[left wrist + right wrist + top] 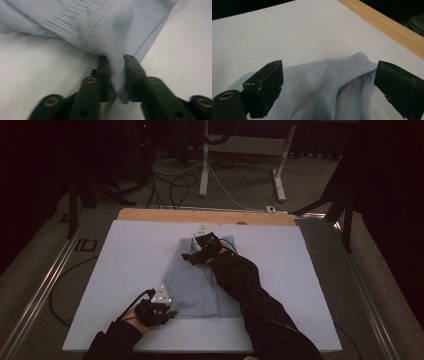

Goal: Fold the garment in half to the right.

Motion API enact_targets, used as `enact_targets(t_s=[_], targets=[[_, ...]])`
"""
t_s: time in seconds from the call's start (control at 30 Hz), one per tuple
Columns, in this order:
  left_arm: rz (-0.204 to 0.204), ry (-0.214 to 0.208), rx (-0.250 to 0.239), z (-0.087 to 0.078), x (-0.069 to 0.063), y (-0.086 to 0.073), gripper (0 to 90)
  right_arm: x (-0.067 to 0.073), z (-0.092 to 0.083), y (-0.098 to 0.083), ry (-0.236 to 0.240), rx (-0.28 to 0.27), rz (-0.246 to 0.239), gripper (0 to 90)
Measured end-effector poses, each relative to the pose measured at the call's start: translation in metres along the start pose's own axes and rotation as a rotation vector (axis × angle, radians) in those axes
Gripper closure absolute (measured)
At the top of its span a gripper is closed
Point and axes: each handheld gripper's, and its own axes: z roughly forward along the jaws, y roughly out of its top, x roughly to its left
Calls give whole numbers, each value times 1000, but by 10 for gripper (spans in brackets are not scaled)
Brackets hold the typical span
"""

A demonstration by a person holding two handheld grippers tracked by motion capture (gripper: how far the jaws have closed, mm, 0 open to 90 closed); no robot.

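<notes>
While the high view just gives you a folded pale blue shirt [197,285] sitting mid-frame on the white board [125,270], the close-ups tell way more. Left gripper view: the left gripper [115,75] has its jaws pinched on a corner of the fabric, low centre of that frame, and you can see the ribbed knit and a stitched seam. Right gripper view: the right gripper [328,82] sits wide open, jaws either side of the mesh-textured collar end, nothing held. Up top, that one's at the shirt's far edge [205,245], the other at the lower left corner [157,310]. Wooden table edge [200,215] peeks out behind the board. No readable labels or writing anywhere.
</notes>
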Motion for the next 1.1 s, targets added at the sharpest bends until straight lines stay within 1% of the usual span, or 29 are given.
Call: enact_targets(t_s=[0.07, 0.1, 0.17, 0.2, 0.27, 0.3, 0.37, 0.47, 0.53, 0.57, 0.6, 0.63, 0.67, 0.7, 0.73, 0.77, 0.8, 0.83, 0.87, 0.9, 0.97, 1.0, 1.03, 1.07, 1.1], targets=[[0, 3, -1, 0, -1, 1, 818, -1, 3, 0, 0, 8, 10, 86], [3, 3, -11, 0, -2, 2, 823, -2, 5, 0, 5, 8, 5, 86], [0, -3, -15, 0, -1, 3, 830, -3, 5, 1, 3, 12, 7, 86], [-11, -7, -26, -2, 0, 2, 831, -5, 8, 4, 5, 11, 17, 86], [-14, -8, -28, -3, 0, 3, 835, -6, 11, 7, 7, 13, 23, 86], [-20, -14, -34, -3, 1, 3, 835, -8, 13, 8, 4, 15, 16, 86], [-19, -11, -38, -4, 1, 3, 838, -10, 17, 12, 7, 10, 26, 86], [-16, -14, -41, -4, 1, 3, 838, -14, 23, 17, 0, 12, 29, 86], [-20, -15, -41, -4, 1, 3, 839, -15, 25, 19, -4, 9, 30, 86], [-22, -16, -42, -5, 1, 3, 839, -17, 27, 21, -7, 3, 35, 86], [-19, -14, -45, -5, 1, 3, 839, -18, 30, 22, -2, 3, 54, 85], [-20, -14, -49, -6, 2, 3, 839, -18, 34, 26, -21, 17, 75, 85], [-22, -13, -51, -6, 2, 3, 839, -19, 37, 27, -38, 23, 77, 85], [-21, -10, -53, -7, 2, 3, 839, -21, 39, 29, -29, 28, 99, 85], [-20, -7, -57, -7, 1, 3, 839, -22, 41, 30, -21, 24, 109, 85], [-16, -5, -59, -8, 1, 3, 840, -23, 43, 31, -33, 32, 122, 86], [-11, -4, -62, -8, 0, 3, 840, -24, 46, 32, -39, 44, 126, 86], [-14, -2, -69, -9, 0, 3, 840, -25, 48, 33, -40, 54, 133, 101], [-17, -3, -71, -9, 0, 3, 840, -26, 51, 33, -53, 65, 136, 136], [-15, -1, -72, -9, 0, 3, 840, -27, 53, 33, -64, 75, 149, 140], [-14, -2, -74, -10, 0, 3, 840, -30, 58, 33, -68, 97, 179, 184], [-17, -1, -79, -10, 0, 3, 840, -31, 60, 33, -64, 108, 181, 207], [-18, -2, -83, -10, 0, 3, 840, -32, 63, 33, -75, 119, 174, 229], [-15, -3, -81, -10, 0, 3, 840, -32, 66, 33, -83, 136, 183, 246], [-16, -2, -82, -10, -1, 3, 840, -33, 69, 32, -89, 150, 182, 261]])
